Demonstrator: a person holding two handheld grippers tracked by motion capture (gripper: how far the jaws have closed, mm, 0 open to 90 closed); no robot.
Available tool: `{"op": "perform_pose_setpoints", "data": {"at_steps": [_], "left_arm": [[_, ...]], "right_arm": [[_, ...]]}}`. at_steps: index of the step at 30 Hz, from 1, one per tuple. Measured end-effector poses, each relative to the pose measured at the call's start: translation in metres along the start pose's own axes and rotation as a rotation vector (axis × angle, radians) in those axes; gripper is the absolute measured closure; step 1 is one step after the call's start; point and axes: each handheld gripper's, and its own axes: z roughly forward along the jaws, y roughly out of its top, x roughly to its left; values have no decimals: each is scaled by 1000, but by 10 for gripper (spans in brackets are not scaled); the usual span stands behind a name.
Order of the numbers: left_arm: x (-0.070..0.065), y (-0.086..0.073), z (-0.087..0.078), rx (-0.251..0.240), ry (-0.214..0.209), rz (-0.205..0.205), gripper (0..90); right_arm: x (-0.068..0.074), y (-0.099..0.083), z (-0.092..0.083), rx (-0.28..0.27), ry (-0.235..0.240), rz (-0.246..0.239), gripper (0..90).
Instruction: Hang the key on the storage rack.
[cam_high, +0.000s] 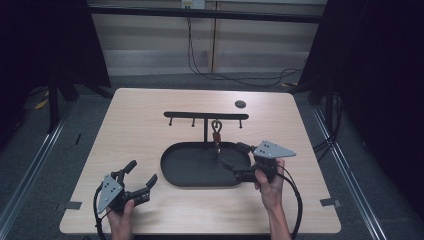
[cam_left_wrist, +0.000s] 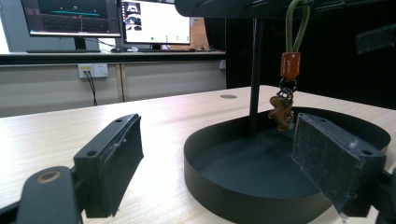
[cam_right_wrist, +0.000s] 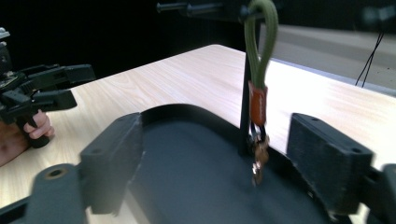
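The keychain (cam_left_wrist: 285, 88) hangs off the black T-shaped hook rack (cam_high: 206, 116) by an olive cord loop with an orange tag. Its little brown charm is blurry, looks gingerbread-man shaped, dangling over the matte black oval tray (cam_high: 172, 172). Left gripper (cam_high: 141, 179) sits on the pale wood table (cam_high: 135, 125), jaws spread wide. Right gripper (cam_high: 233, 156) is over the tray's right rim, jaws apart too, nothing pinched.
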Motion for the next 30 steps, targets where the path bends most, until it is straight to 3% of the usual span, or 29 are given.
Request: {"op": "perform_pose_setpoints", "data": {"at_steps": [3, 6, 8, 10, 14, 18, 21, 22, 25, 26, 30], "left_arm": [[0, 0, 0, 0, 1, -2, 160], [0, 0, 0, 0, 1, -2, 160], [0, 0, 0, 0, 1, -2, 160], [0, 0, 0, 0, 0, -1, 160], [0, 0, 0, 1, 0, -1, 160], [0, 0, 0, 1, 1, -1, 160], [0, 0, 0, 1, 0, -1, 160], [0, 0, 0, 1, 2, -1, 160], [0, 0, 0, 1, 1, -1, 160], [0, 0, -1, 4, 0, 0, 160], [0, 0, -1, 2, 1, 1, 160]], "right_arm": [[1, -16, -3, -14, -41, 7, 198], [1, -25, -4, -34, -48, 17, 195], [1, -44, -5, -79, -99, 27, 185], [0, -54, -6, -88, -98, 61, 182], [0, -66, -8, -132, -125, 64, 171], [0, -80, -9, -191, -192, 53, 167], [0, -83, -9, -220, -206, 45, 168], [1, -88, -9, -257, -235, 28, 168], [2, -90, -11, -287, -242, 21, 169], [4, -91, -12, -303, -245, -4, 163], [8, -92, -14, -299, -244, -24, 136]]}}
